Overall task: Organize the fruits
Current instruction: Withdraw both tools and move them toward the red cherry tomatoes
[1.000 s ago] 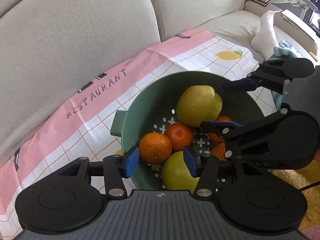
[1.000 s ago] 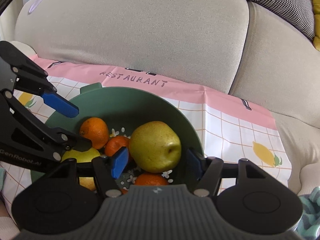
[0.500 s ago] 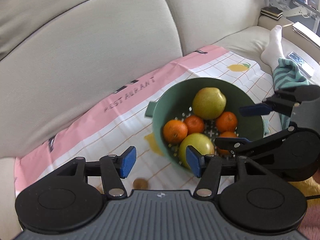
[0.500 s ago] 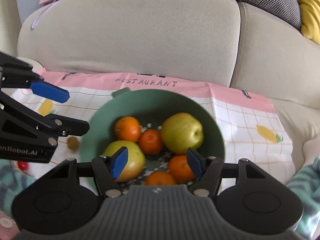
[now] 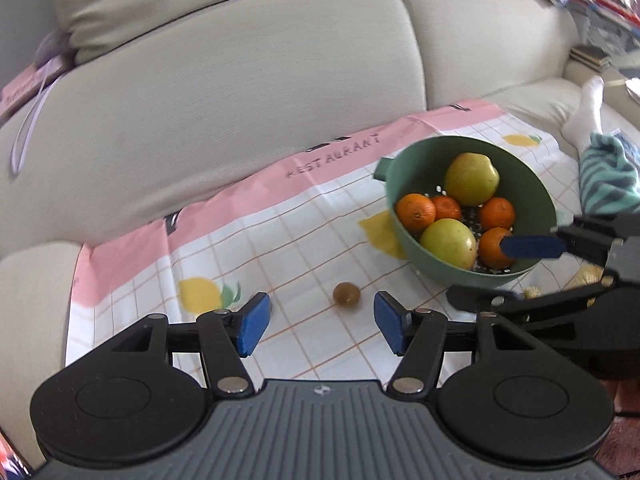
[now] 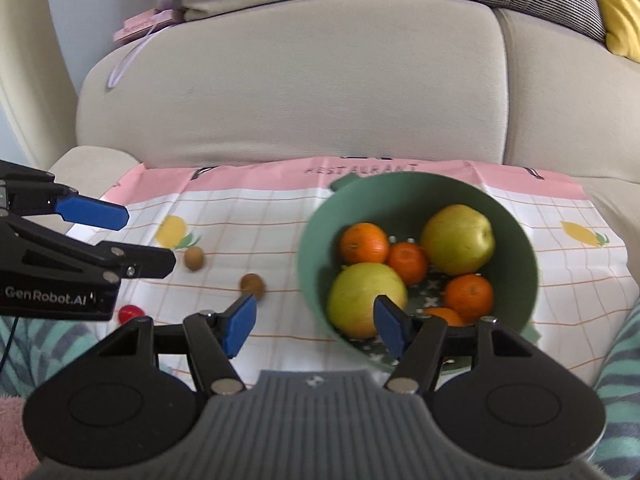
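Observation:
A green colander bowl (image 5: 436, 270) (image 6: 400, 196) stands on the checked cloth and holds two yellow-green pears (image 5: 472, 178) (image 6: 458, 240) and several oranges (image 5: 415, 211) (image 6: 364, 242). A small brown fruit (image 5: 346, 294) (image 6: 253, 285) lies loose on the cloth left of the bowl, just ahead of my left gripper (image 5: 322, 320) (image 6: 132, 238), whose jaws are opening with nothing between them. A second brown fruit (image 6: 194, 258) and a small red one (image 6: 131, 313) lie further left. My right gripper (image 6: 316, 324) (image 5: 504, 272) hovers open and empty over the bowl's near left rim.
The pink-and-white cloth (image 5: 248, 248) covers a beige sofa seat, with the backrest (image 6: 300, 92) close behind. A person's foot in a white sock (image 5: 588, 112) and a teal striped garment (image 5: 604, 176) lie right of the bowl. Teal striped fabric (image 6: 48, 344) borders the cloth's near left edge.
Both grippers have drawn back and up from inside the bowl, so the whole bowl and the loose small fruits now show. The left jaws have widened; the right jaws kept their gap.

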Motion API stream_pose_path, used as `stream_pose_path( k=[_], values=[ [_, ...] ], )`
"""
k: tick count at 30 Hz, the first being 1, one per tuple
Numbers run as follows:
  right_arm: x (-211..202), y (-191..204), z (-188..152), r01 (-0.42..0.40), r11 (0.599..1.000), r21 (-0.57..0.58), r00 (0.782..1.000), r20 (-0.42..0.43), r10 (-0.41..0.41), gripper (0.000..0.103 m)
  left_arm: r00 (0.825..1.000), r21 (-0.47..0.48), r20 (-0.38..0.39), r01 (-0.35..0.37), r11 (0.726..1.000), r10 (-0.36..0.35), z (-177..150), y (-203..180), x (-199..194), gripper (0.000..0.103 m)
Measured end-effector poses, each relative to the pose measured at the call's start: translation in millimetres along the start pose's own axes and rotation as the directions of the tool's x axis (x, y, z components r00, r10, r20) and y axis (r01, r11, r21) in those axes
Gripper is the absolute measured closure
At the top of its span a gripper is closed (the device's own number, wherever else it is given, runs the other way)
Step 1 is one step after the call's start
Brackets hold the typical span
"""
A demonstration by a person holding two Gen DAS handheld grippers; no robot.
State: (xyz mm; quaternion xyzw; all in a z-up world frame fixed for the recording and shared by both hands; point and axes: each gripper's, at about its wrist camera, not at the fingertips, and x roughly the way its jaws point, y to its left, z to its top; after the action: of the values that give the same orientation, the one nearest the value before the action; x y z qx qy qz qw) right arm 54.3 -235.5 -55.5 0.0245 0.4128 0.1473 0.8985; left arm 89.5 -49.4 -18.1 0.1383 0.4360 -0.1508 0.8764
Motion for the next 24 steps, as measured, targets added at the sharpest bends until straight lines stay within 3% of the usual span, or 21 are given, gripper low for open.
stream_pose_path(
  k=[6, 13, 21, 24],
  values=[
    [5, 23, -4, -0.041, 0.999, -0.02, 0.999, -0.034, 0.04, 0.04, 0.999, -0.029, -0.046, -0.004, 1.0, 0.002, -18, 15, 4, 0.033],
    [13, 39, -7, -0.032, 0.995, -0.094, 0.998, -0.06, 0.027, 0.041, 0.998, -0.176, -0.02, 0.048, 0.983, -0.052, -30, 45, 2, 0.033],
    [31, 50, -6, -0.046, 0.989, -0.142, 0.995, -0.093, 0.033, 0.056, 0.992, -0.23, -0.066, 0.087, 0.969, -0.104, -27, 65, 15, 0.04],
    [37, 52, -6, -0.057, 0.987, -0.149, 0.994, -0.103, 0.042, 0.06, 0.984, -0.226, -0.122, 0.101, 0.969, -0.131, -24, 69, 26, 0.04]
  ],
)
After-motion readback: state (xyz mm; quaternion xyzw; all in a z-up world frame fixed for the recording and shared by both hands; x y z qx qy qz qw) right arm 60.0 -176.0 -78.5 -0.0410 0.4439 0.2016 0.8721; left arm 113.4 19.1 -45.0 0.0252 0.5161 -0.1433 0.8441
